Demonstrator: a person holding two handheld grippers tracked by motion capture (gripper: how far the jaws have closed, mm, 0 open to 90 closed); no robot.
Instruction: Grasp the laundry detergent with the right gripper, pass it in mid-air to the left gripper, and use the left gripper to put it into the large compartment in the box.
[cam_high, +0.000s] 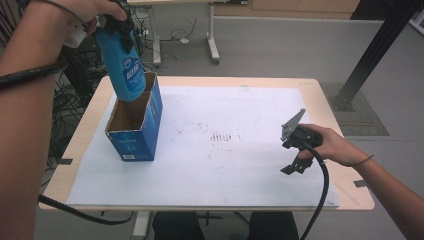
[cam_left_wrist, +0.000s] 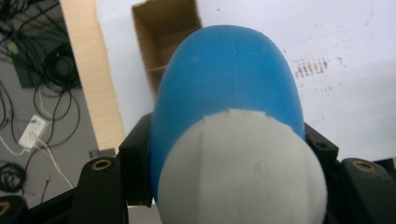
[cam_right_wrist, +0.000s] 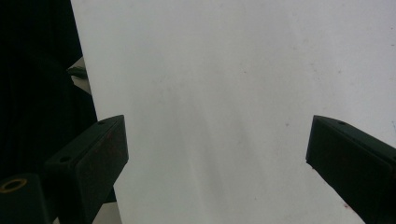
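blue plastic catches the eye first: a blue bottle (cam_high: 125, 67) with a white cap hangs upside-up in the left tongs (cam_high: 116, 24), which pinch it near the top, one black jaw pressed on each side of its shoulder. seen along those tongs in the left gripper view, the bottle (cam_left_wrist: 224, 84) bulges between the jaws and its base points down at the open cardboard box (cam_left_wrist: 163, 32) below. from the high view the bottle's lower end is level with the rim of that box (cam_high: 145, 131), at the box's far end, just dipping inside; the box stands on the white sheet (cam_high: 225, 165) that covers the counter (cam_high: 80, 145). well apart from all this, over toward the other side of the sheet, the right tongs (cam_high: 295, 150) sit low above the paper, jaws spread wide with nothing between them but bare white sheet (cam_right_wrist: 210, 93). a black cable trails back from them off the near edge of the counter.
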